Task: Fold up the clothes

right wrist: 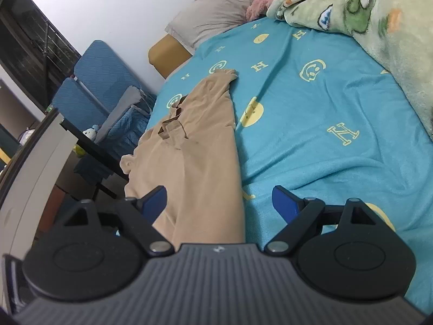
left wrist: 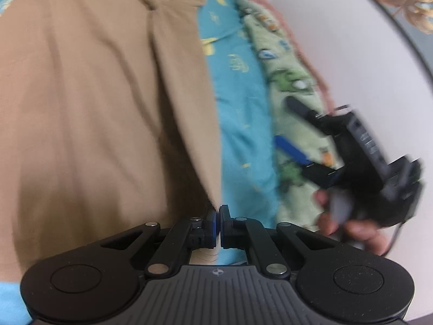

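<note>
A tan shirt (right wrist: 194, 149) lies on a blue patterned bedsheet (right wrist: 338, 103), along the bed's edge. The left gripper (left wrist: 218, 226) has its 2 fingers clenched on the shirt's hem, cloth filling most of its view. The right gripper (right wrist: 219, 203) hangs above the shirt, fingers spread and holding nothing. A green cartoon blanket (right wrist: 379, 21) is heaped beyond, a gray pillow (right wrist: 216, 8) nearby, a blue chair (right wrist: 100, 67) beside the bed.
</note>
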The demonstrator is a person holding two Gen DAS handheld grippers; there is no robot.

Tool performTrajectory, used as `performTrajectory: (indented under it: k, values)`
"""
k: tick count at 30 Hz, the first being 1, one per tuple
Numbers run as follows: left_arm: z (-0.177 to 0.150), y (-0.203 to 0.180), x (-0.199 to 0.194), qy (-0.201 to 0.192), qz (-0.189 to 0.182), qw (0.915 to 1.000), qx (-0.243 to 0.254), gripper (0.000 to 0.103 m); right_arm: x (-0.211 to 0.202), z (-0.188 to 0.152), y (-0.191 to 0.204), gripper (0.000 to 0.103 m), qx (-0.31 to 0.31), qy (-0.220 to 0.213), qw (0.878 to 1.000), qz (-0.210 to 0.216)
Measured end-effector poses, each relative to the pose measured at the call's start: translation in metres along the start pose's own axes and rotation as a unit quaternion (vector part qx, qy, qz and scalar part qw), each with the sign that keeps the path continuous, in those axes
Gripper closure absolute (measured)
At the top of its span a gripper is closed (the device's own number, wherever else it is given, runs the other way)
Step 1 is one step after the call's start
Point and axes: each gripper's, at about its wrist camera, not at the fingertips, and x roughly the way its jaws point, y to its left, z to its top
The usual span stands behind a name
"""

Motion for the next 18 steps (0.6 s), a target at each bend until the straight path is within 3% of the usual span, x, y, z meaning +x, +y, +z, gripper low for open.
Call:
performTrajectory:
  k: [3, 5, 8, 10, 12, 18]
  values:
    - [-0.007, 0.007, 0.014, 0.016, 0.083, 0.9963, 0.017, 0.101, 0.002, 0.0, 0.001, 0.017, -0.002, 0.004, 1.0, 0.002]
    - [-0.008, 0.01, 0.02, 0.019, 0.112, 0.9932, 0.026, 0.1, 0.002, -0.002, 0.004, 0.017, -0.008, 0.006, 1.0, 0.001]
    - [-0.009, 0.007, 0.018, 0.015, 0.118, 0.9923, 0.036, 0.095, 0.001, -0.003, 0.005, 0.017, -0.017, 0.006, 1.0, -0.005]
    - [-0.008, 0.004, 0.014, 0.006, 0.121, 0.9919, 0.039, 0.083, -0.002, -0.003, 0.006, 0.017, -0.022, 0.001, 1.0, -0.011]
    - [-0.005, 0.001, 0.009, -0.007, 0.126, 0.9912, 0.04, 0.057, -0.006, -0.003, 0.01, 0.017, -0.032, -0.014, 0.999, -0.02]
    - [0.039, -0.005, -0.012, -0.067, 0.153, 0.9843, 0.056, 0.05, -0.019, -0.001, 0.018, 0.017, -0.063, -0.074, 0.994, -0.059]
